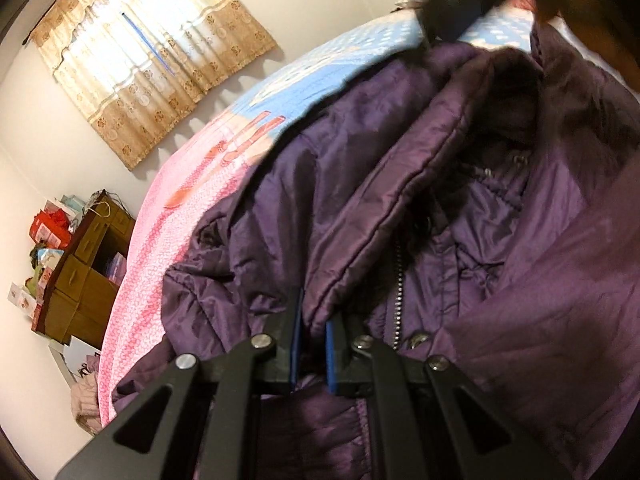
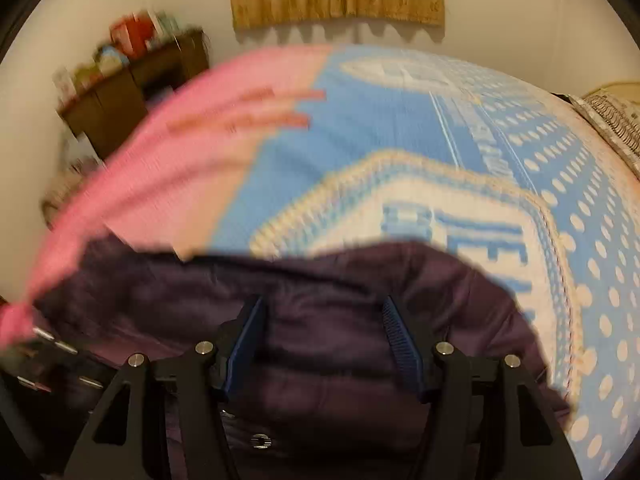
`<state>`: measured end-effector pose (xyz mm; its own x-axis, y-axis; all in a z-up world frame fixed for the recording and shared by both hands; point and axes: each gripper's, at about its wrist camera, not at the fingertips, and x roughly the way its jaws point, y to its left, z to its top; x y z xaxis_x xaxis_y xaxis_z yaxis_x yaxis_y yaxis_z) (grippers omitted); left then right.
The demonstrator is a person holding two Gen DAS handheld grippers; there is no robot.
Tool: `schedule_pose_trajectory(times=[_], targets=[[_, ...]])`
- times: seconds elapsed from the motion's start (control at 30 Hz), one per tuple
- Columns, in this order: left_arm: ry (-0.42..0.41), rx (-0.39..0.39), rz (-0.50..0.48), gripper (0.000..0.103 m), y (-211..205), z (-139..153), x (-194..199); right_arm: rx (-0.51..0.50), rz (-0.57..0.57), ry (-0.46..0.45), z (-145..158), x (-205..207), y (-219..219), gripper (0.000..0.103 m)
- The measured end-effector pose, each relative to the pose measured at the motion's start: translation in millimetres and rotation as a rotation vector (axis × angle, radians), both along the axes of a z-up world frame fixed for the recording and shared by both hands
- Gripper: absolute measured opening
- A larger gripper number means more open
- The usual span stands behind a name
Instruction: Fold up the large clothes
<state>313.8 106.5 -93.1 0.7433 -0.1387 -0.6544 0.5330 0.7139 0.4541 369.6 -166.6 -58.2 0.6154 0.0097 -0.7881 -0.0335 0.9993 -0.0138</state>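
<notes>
A dark purple padded jacket (image 1: 400,208) with a metal zipper and snaps lies on a bed. My left gripper (image 1: 314,308) is shut on a folded edge of the jacket, with fabric pinched between its blue pads. In the right wrist view the jacket (image 2: 320,360) fills the lower frame, blurred by motion. My right gripper (image 2: 324,320) is open, its fingers spread wide just above the jacket, holding nothing. A dark blurred shape at the top right of the left wrist view hides part of the bed.
The bed is covered by a pink and blue patterned blanket (image 2: 400,128). A brown wooden cabinet (image 1: 80,280) with boxes on top stands by the wall. A curtained window (image 1: 152,52) is behind the bed. A pillow (image 2: 608,120) lies at the right.
</notes>
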Motion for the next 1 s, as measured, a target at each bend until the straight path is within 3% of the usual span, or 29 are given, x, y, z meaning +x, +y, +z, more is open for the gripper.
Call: schedule_pose_trajectory(times=[0.07,0.17,0.37,0.43,0.5,0.7,0.77,1.0], targets=[[0.01,-0.109,0.011,0.018,11.6,23.4,-2.8,-0.054,0.023,0.018,-18.4,-4.7,7.4,0.062],[0.028,-0.279,0.009,0.019,23.6,62.8,-6.6,-0.013,0.024,-0.003,-29.5,-13.1,-2.4,0.062],[-0.01,-0.461,0.006,0.02,5.4,107.6,-6.1,-0.031,0.027,-0.053,-33.6,-19.6,-0.6,0.062],[-0.029,-0.507,-0.009,0.025,-0.5,115.3,-9.9,-0.015,0.026,-0.069,-35.3,-21.4,-2.6,0.062],[-0.038,-0.485,0.036,0.045,-10.6,112.7,-5.0,-0.004,0.024,-0.079,-36.5,-21.8,-4.0,0.062],[0.124,-0.271,0.229,0.045,-15.4,35.9,56.3,0.068,0.02,-0.089,-37.8,-22.8,-13.5,0.062],[0.189,-0.288,0.284,0.045,-6.0,18.9,65.6,0.072,0.02,-0.09,-38.1,-22.4,-13.8,0.062],[0.272,-0.313,0.305,0.046,-3.1,-3.6,78.6,0.065,0.014,-0.094,-39.5,-20.3,-13.7,0.062]])
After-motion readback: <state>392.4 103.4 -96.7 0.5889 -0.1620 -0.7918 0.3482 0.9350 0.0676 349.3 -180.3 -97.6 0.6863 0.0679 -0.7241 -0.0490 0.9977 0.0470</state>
